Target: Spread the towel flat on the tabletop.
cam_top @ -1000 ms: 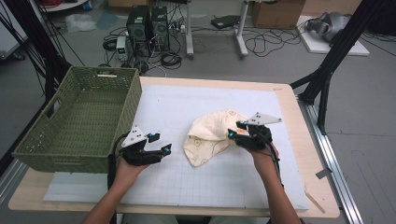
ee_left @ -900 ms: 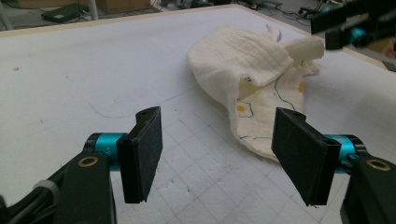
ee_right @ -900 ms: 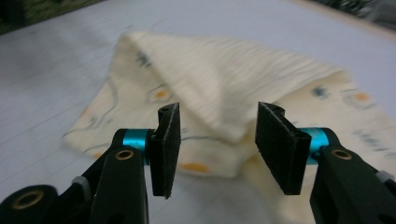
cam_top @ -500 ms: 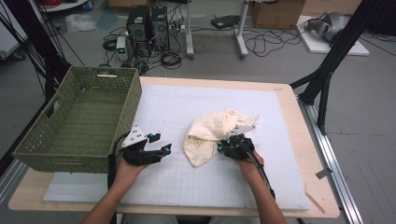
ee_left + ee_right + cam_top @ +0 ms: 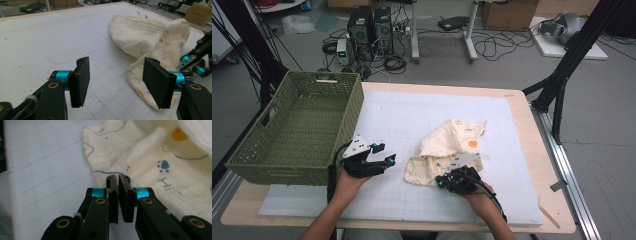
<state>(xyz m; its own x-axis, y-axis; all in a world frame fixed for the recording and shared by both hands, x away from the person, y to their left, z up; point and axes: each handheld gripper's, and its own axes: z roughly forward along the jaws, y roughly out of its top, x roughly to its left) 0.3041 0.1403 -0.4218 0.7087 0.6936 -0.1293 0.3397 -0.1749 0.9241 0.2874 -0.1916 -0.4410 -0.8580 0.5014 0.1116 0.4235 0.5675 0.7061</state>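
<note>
1. We see the surface (image 5: 522, 130), a pale wooden top under a white gridded mat, across the middle of the high view.
2. A green woven basket (image 5: 297, 130) stands at centre left of that view, on the mat's left edge.
3. The cream printed cloth (image 5: 447, 150) lies crumpled right of centre, well apart from the basket. In the right claw view its blue paw print and orange spot show at upper right.
4. The left claw (image 5: 384, 155) sits lower left of centre, just beside the basket's near corner. Its jaws stand wide with only bare mat between them; they have just been narrowing a little. In its own view the cloth (image 5: 150, 45) lies at right, beyond the jaw.
5. The right claw (image 5: 443, 181) is at the cloth's near edge, lower centre. Its jaws are pinched narrow on the cloth's hem (image 5: 117, 176).
</note>
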